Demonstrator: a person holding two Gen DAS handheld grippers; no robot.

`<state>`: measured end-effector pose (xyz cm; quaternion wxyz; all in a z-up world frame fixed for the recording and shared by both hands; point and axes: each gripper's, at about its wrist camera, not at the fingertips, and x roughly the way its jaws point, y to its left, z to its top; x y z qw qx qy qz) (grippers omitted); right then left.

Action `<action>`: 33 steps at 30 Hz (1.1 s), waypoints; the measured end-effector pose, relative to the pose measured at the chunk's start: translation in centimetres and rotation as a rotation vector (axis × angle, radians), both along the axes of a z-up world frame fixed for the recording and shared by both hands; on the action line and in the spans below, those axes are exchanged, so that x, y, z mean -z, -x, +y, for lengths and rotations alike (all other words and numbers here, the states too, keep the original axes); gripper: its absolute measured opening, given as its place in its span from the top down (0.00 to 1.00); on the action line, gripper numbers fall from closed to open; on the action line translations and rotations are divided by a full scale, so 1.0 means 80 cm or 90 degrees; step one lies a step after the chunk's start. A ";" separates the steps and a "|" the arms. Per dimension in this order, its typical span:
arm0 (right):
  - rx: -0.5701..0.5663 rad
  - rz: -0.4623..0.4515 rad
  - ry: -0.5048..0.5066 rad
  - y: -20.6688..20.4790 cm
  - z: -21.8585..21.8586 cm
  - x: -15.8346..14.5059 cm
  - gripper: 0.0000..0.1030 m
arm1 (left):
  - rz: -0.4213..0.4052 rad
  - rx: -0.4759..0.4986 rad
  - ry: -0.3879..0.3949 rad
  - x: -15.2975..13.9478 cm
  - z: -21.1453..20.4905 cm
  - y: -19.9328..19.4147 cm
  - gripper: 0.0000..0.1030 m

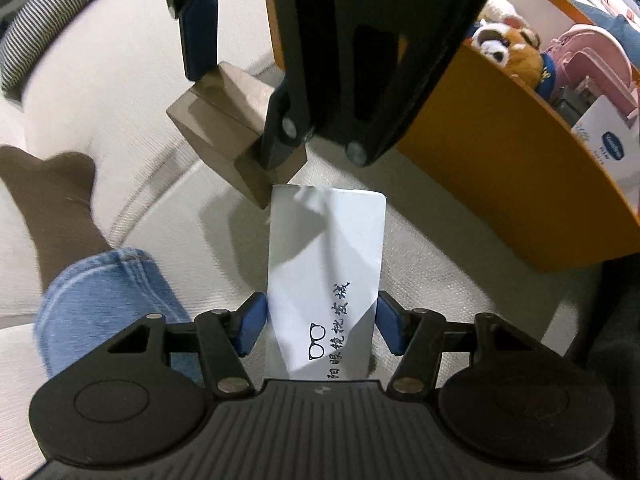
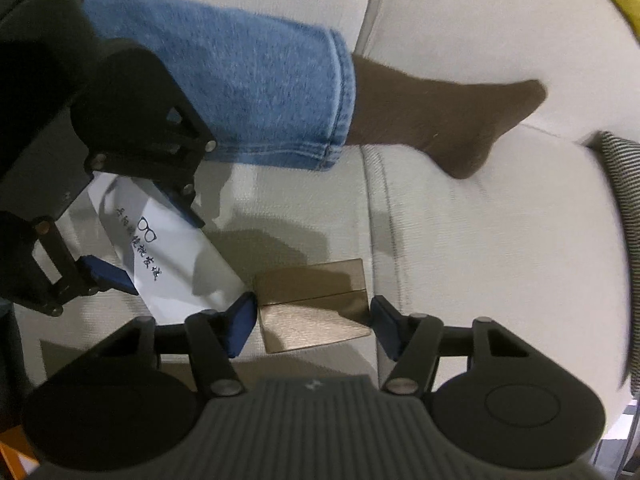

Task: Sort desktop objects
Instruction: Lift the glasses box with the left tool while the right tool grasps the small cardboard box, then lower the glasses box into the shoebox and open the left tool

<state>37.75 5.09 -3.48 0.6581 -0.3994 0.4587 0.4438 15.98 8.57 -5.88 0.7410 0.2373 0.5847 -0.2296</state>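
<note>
Left wrist view: the left gripper (image 1: 322, 328), at bottom centre, has its jaws closed on the near end of a white box (image 1: 326, 264) printed with a glasses icon and dark characters; the box runs up the middle of the frame, its far end meeting a brown box (image 1: 224, 128) at upper centre; the right gripper (image 1: 236, 108) reaches down from the top, its blue pads (image 1: 199, 36) bracketing the brown box across its width, apparently clamped on it, though contact on the far side is hidden; both boxes sit low over a cream sofa (image 1: 120, 80), and whether they rest on it cannot be told; judged from the task, each gripper takes one box so that the two can be sorted apart.

Right wrist view: the brown box (image 2: 316, 304) lies at lower centre between the right gripper's (image 2: 314, 330) pads; its right edge touches the right pad, while the left pad seems to touch its left corner; the white box (image 2: 160, 252) slants in from the left, held by the left gripper (image 2: 154, 246).

Differences between views: only the left view shows the orange bin (image 1: 500, 152) at the right, with a plush toy (image 1: 508, 48) inside, a likely destination; only the right view shows the whole brown sock (image 2: 440, 120) and jeans leg (image 2: 240, 76) across the top.
</note>
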 end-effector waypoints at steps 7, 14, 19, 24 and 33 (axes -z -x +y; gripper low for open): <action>0.036 -0.078 -0.036 0.031 -0.036 -0.076 0.38 | -0.073 -0.003 -0.027 -0.062 -0.017 0.017 0.35; 0.092 -0.150 -0.047 0.073 -0.089 -0.133 0.38 | -0.152 0.017 -0.062 -0.118 -0.050 0.017 0.35; 0.141 -0.185 -0.053 0.096 -0.135 -0.160 0.38 | -0.200 0.041 -0.072 -0.147 -0.075 0.006 0.35; 0.187 -0.212 -0.045 0.110 -0.181 -0.165 0.39 | -0.241 0.098 -0.083 -0.168 -0.123 -0.012 0.35; 0.262 -0.213 -0.052 0.126 -0.248 -0.150 0.39 | -0.223 0.252 -0.118 -0.145 -0.246 -0.053 0.35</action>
